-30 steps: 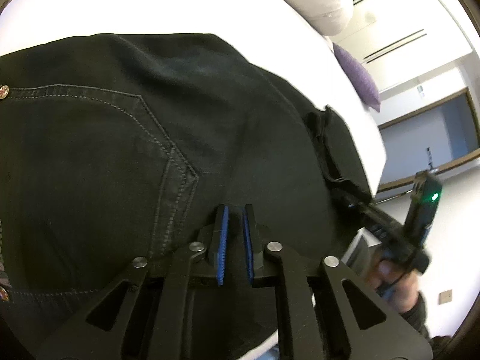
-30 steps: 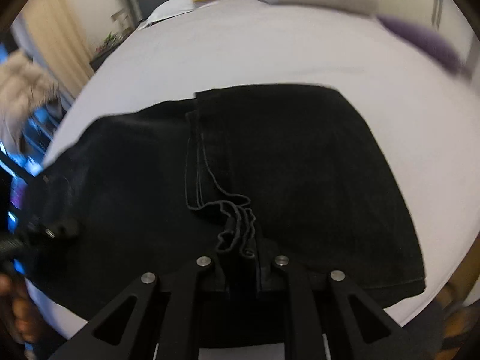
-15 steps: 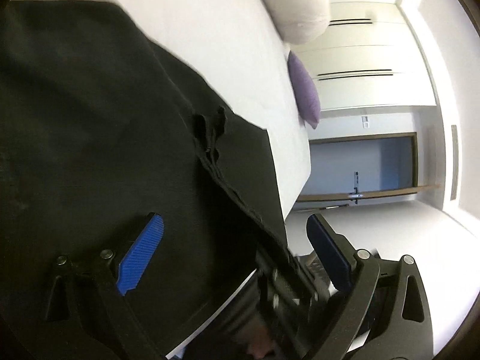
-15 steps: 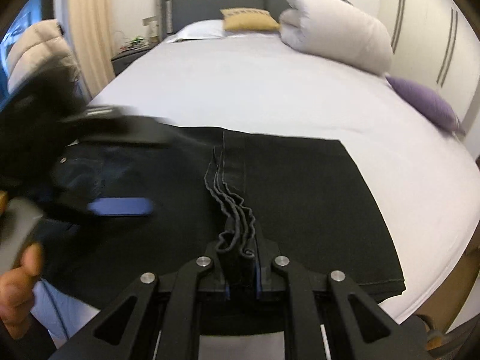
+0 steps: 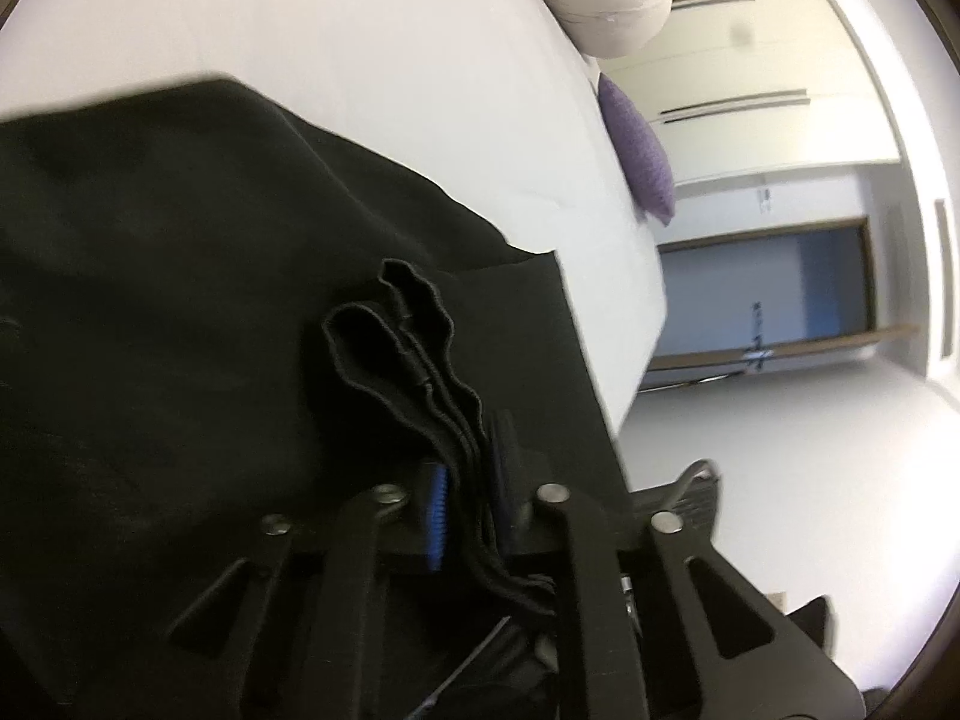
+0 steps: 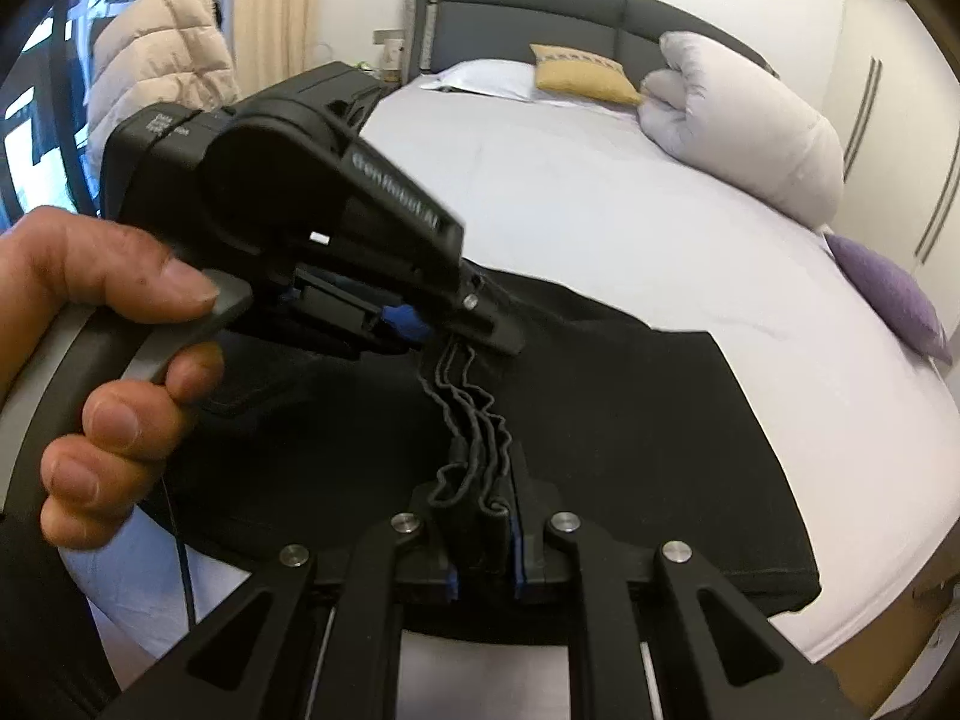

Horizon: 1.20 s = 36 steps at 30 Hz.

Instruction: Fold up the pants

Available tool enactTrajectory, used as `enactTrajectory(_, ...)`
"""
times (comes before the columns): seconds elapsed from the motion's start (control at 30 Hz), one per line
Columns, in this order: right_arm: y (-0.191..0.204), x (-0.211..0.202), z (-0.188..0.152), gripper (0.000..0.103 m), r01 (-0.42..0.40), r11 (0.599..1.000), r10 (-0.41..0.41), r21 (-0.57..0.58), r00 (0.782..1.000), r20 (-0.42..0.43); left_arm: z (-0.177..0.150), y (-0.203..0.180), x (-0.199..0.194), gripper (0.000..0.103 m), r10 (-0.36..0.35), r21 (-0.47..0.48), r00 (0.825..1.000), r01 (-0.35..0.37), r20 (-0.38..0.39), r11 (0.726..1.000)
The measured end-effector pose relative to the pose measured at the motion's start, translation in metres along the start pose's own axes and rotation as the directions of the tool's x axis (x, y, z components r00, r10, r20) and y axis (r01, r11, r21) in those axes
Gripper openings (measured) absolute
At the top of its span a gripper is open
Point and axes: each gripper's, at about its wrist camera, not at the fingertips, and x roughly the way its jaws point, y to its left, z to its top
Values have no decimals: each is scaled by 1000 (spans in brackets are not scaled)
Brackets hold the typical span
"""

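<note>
Gripping black pants (image 6: 630,420) with both grippers on the white bed (image 6: 600,210). My left gripper (image 5: 468,498) clamps the stacked hem edges at lower centre of its frame. My right gripper (image 6: 480,531) pinches the same hem bunch, lower centre. Left hand (image 6: 102,324) at frame left, squeezing the handle. Purple cushion (image 6: 888,294) at right edge.
</note>
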Motion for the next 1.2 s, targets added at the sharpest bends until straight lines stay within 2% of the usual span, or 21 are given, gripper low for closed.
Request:
enactTrajectory(0.27, 46, 4, 6, 14, -51, 992, 52, -119, 999, 10, -3, 9, -44, 8, 97, 79, 995, -98, 11, 992)
enactTrajectory(0.4, 62, 17, 11, 14, -72, 984, 71, -161, 997, -16, -2, 25, -61, 8, 136, 75, 991, -136, 9, 988)
enactTrajectory(0.57, 72, 35, 13, 16, -103, 981, 94, -165, 994, -62, -5, 52, -67, 8, 150, 38, 989, -150, 3, 988)
enactTrajectory(0.67, 75, 52, 10, 28, -142, 976, 123, -166, 985, -121, -9, 60, -61, 8, 158, 21, 987, -158, -3, 987)
enactTrajectory(0.73, 72, 57, 8, 30, -157, 979, 139, -130, 981, -138, -10, 59, -51, 9, 169, 29, 986, -169, 3, 985)
enactTrajectory(0.77, 69, 57, 9, 38, -169, 980, 154, -109, 978, -140, -11, 57, -51, 9, 179, 40, 984, -179, 8, 983)
enactTrajectory(0.8, 63, 56, 10, 55, -202, 977, 189, -73, 970, -150, -13, 53, -51, 9, 197, 57, 980, -198, 14, 979)
enactTrajectory(0.87, 49, 50, 10, 66, -269, 963, 265, -4, 951, -157, -17, 45, -58, 11, 249, 97, 968, -251, 32, 963)
enactTrajectory(0.93, 31, 44, 8, 66, -322, 945, 327, 57, 931, -161, -14, 36, -53, 12, 320, 129, 946, -324, 49, 937)
enactTrajectory(0.97, 22, 42, 7, 66, -348, 933, 358, 88, 919, -166, -16, 35, -58, 12, 375, 141, 925, -380, 62, 914)
enactTrajectory(1.03, -7, 35, 6, 54, -428, 885, 457, 181, 874, -167, -21, 33, -69, 12, 448, 147, 889, -458, 99, 877)
enactTrajectory(1.1, -47, 31, 8, 42, -474, 833, 523, 285, 842, -128, -25, 28, -81, 12, 451, 148, 881, -470, 145, 870)
enactTrajectory(1.2, -100, 34, 15, 31, -484, 774, 547, 409, 836, -45, -34, -3, -78, 12, 408, 194, 889, -446, 208, 874)
